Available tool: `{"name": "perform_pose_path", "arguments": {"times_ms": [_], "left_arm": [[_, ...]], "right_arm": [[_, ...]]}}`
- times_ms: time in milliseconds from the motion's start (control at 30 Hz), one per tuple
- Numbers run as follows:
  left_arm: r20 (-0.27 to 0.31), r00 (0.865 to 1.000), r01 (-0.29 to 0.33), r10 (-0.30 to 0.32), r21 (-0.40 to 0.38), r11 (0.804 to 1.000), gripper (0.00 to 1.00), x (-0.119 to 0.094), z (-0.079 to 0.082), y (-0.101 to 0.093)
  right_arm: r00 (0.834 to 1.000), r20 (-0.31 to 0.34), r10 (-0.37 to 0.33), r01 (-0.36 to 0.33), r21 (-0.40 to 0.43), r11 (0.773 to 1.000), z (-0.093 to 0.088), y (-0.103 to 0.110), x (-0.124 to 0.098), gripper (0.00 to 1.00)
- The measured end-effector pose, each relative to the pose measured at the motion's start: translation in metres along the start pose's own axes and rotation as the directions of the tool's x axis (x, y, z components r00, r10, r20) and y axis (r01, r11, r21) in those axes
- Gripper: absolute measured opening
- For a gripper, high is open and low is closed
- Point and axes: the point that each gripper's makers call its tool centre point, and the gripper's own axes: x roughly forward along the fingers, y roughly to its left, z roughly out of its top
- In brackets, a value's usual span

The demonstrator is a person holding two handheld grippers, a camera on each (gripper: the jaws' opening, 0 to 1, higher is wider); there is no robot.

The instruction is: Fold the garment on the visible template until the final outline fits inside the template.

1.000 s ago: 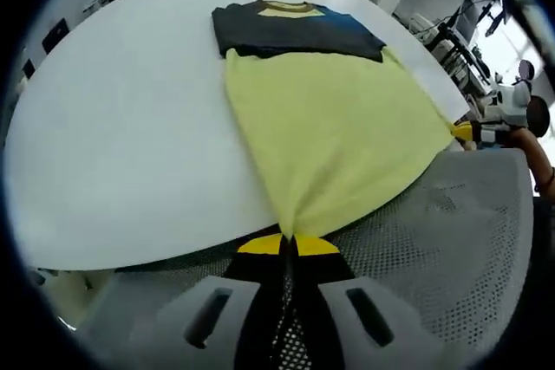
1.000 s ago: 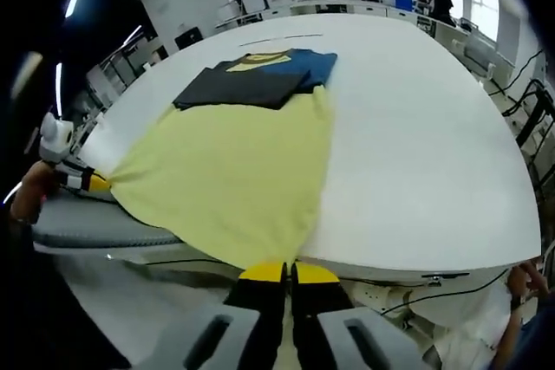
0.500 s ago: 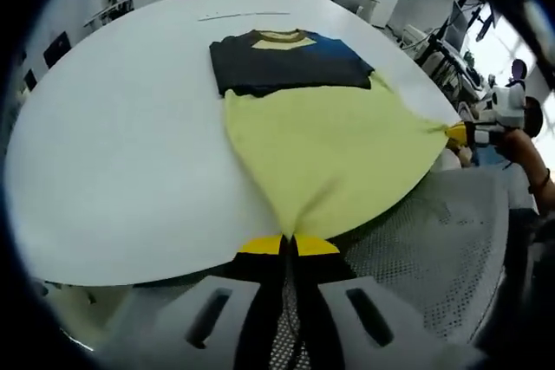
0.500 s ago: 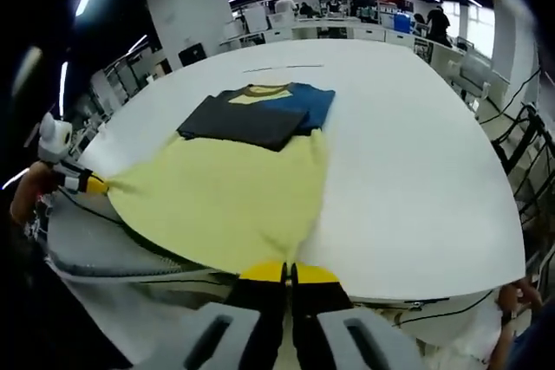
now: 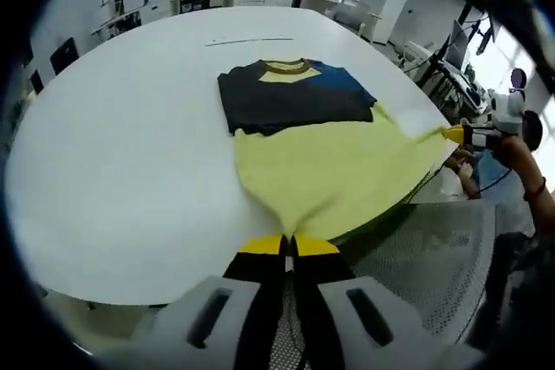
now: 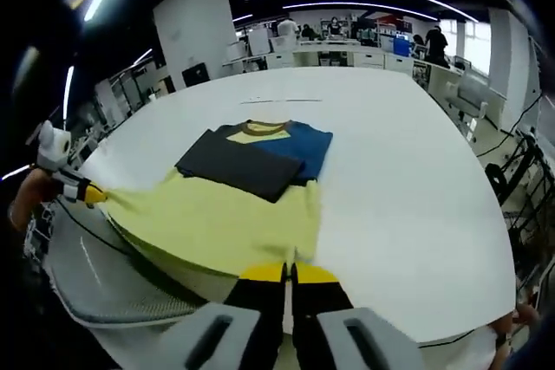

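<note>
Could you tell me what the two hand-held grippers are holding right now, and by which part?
Both hold the garment: the left hand-held gripper and right hand-held gripper each pinch a corner of its yellow hem.

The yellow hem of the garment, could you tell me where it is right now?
In both views the yellow hem hangs stretched off the white table's near edge, pinched between the left gripper and right gripper.

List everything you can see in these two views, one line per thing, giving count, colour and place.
garment: one, yellow lower part, dark and blue folded top, on the table, hem lifted off the near edge
table: one, white, round, under the garment
mesh chair: one, grey, at the table's near edge
left claw: one, yellow-tipped, shut on the garment's hem corner
right claw: one, yellow-tipped, shut on the other hem corner
</note>
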Motion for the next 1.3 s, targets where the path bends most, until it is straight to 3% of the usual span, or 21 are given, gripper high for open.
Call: {"name": "perform_pose_path", "arguments": {"times_ms": [233,533,767,1300], "left_arm": [[0.083,0.997,-0.013,0.011,0.023,1.0,0.0,0.0,0.032,0.007],[0.129,0.991,-0.039,0.031,0.062,0.997,0.0,0.006,0.067,0.018],[0.172,0.984,-0.059,0.05,0.047,0.997,0.0,0.011,0.096,0.032],[0.314,0.936,-0.182,0.159,0.047,0.982,0.0,0.024,0.175,0.061]], "right_arm": [[0.999,0.035,-0.003,0.004,-0.032,0.999,0.028,-0.008,0.008,0.0],[0.998,0.067,-0.003,0.009,-0.091,0.996,0.064,-0.014,0.021,0.0],[0.997,0.082,0.0,0.011,-0.133,0.991,0.09,-0.018,0.032,0.0],[0.982,0.187,-0.013,0.047,-0.18,0.982,0.17,-0.027,0.063,0.0]]}}
